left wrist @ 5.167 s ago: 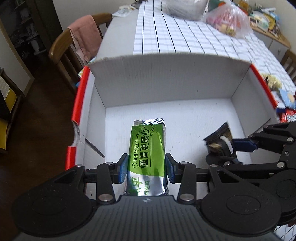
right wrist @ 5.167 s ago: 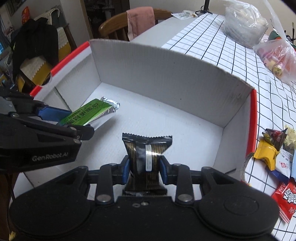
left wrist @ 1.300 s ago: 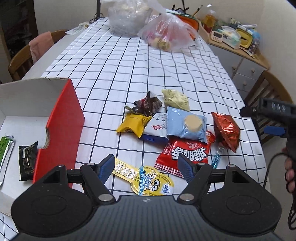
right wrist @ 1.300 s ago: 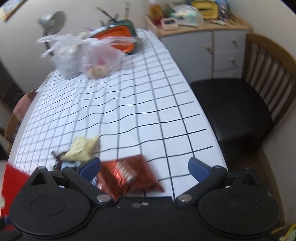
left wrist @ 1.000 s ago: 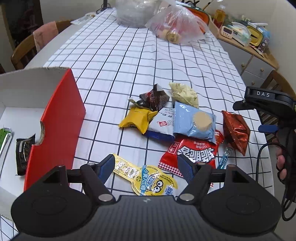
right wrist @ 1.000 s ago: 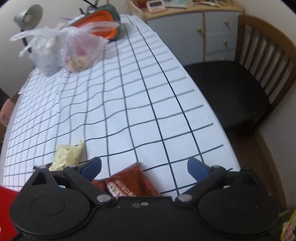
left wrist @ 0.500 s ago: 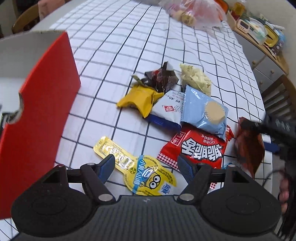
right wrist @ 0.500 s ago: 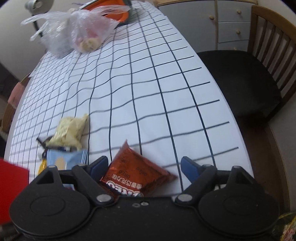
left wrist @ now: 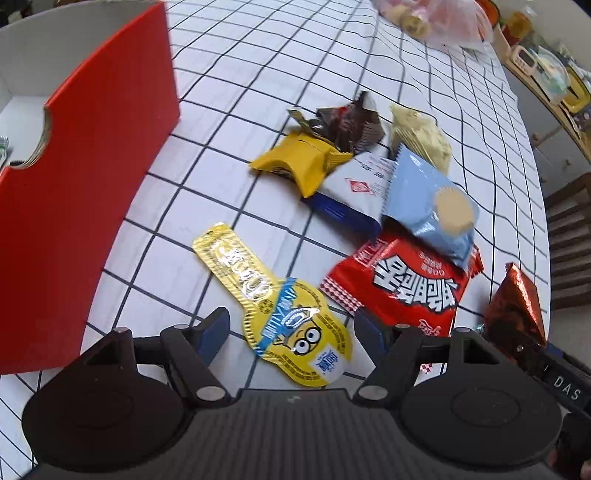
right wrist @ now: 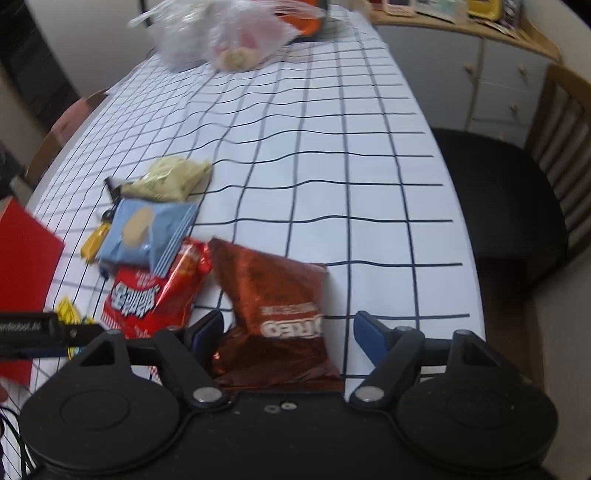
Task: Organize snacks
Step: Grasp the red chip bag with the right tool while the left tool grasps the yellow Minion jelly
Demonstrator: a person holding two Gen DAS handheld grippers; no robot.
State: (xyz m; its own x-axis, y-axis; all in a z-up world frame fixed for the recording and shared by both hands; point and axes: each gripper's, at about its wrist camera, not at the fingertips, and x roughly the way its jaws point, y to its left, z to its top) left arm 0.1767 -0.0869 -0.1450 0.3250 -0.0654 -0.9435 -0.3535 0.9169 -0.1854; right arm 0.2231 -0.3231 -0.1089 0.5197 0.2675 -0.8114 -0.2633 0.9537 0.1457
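My left gripper [left wrist: 291,332] is open over a yellow cartoon-printed pouch [left wrist: 280,310], whose wide end lies between the fingers on the checked tablecloth. My right gripper [right wrist: 288,332] is open around a brown-red Oreo pack [right wrist: 280,306] that lies between its fingers. That pack also shows in the left wrist view [left wrist: 515,306]. A heap of snacks lies beyond: a red bag [left wrist: 402,284], a light blue biscuit pack [left wrist: 432,206], a white and blue pack [left wrist: 354,192], a yellow pack [left wrist: 303,162], a dark wrapper [left wrist: 347,122] and a pale pack [left wrist: 421,136].
A red-walled cardboard box [left wrist: 74,170] stands at the left. Clear plastic bags [right wrist: 225,33] sit at the table's far end. A wooden chair with a black seat [right wrist: 502,206] stands at the table's right edge, by a cabinet [right wrist: 480,74].
Both grippers released their snacks in the box and left it. The left has come down over the yellow pouch. The right has closed in on the Oreo pack.
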